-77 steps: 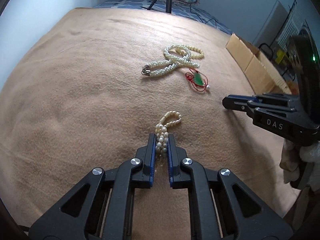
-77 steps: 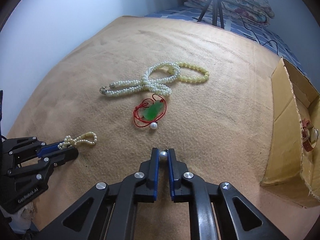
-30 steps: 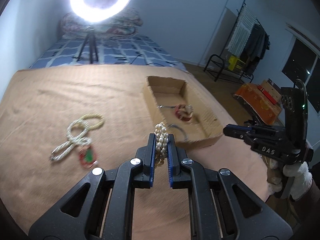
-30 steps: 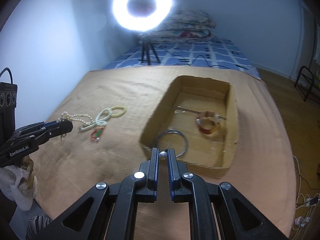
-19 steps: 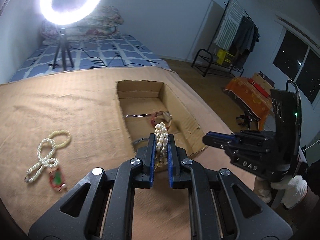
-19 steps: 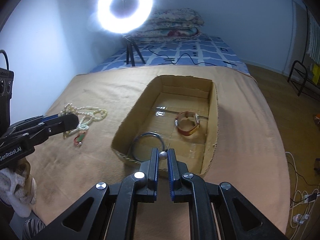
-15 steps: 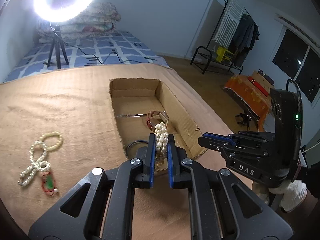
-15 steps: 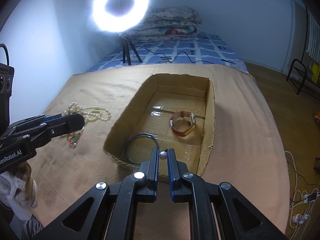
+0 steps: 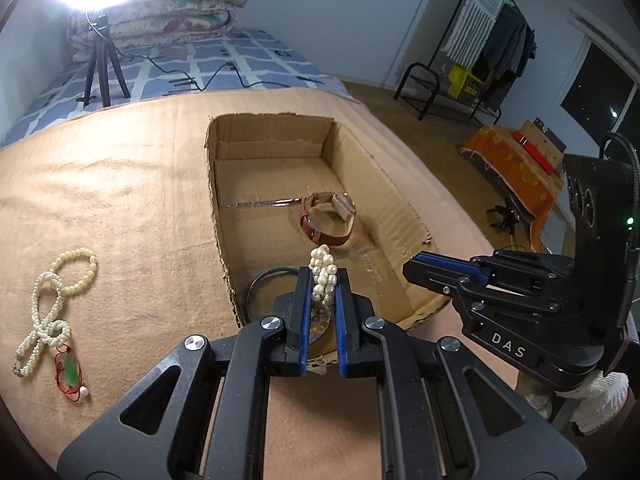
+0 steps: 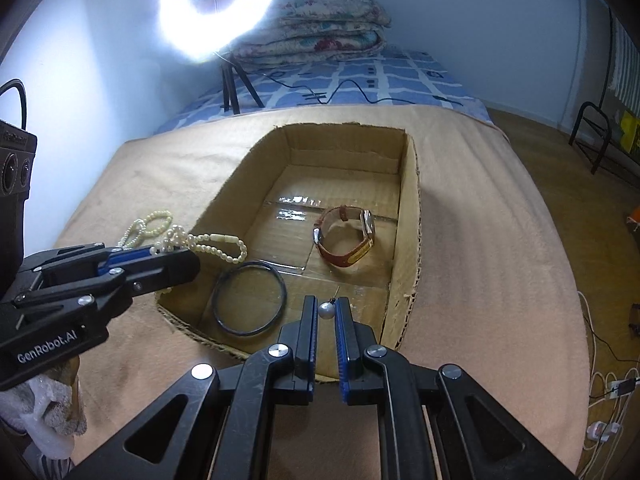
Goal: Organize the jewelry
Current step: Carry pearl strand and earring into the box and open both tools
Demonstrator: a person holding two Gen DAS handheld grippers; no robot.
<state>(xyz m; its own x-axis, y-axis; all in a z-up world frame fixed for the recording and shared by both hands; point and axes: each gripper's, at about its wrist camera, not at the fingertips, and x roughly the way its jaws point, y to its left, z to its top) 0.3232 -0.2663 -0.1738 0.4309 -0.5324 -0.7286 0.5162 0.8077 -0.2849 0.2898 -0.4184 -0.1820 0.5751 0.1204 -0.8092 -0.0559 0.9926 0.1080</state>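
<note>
My left gripper [image 9: 322, 280] is shut on a cream pearl bracelet [image 9: 322, 272] and holds it over the near end of an open cardboard box [image 9: 384, 192]. In the right wrist view the bracelet [image 10: 208, 242] hangs from the left gripper [image 10: 176, 254] above the box's left wall [image 10: 236, 196]. My right gripper [image 10: 326, 310] is shut on a small pearl earring [image 10: 326, 311] above the box's near edge. In the box lie a red-strapped watch [image 10: 346, 236] and a black ring [image 10: 250, 304].
On the tan blanket [image 9: 120, 208] left of the box lie a pearl necklace [image 9: 44, 312], a pale bead bracelet [image 9: 78, 264] and a green pendant on red cord [image 9: 70, 374]. A ring light on a tripod [image 10: 218, 12] stands behind. The bed's right edge drops to the floor.
Both grippers have risen from the blanket with their jewelry and swung over to the cardboard box. In the last half second they moved closer over its near end.
</note>
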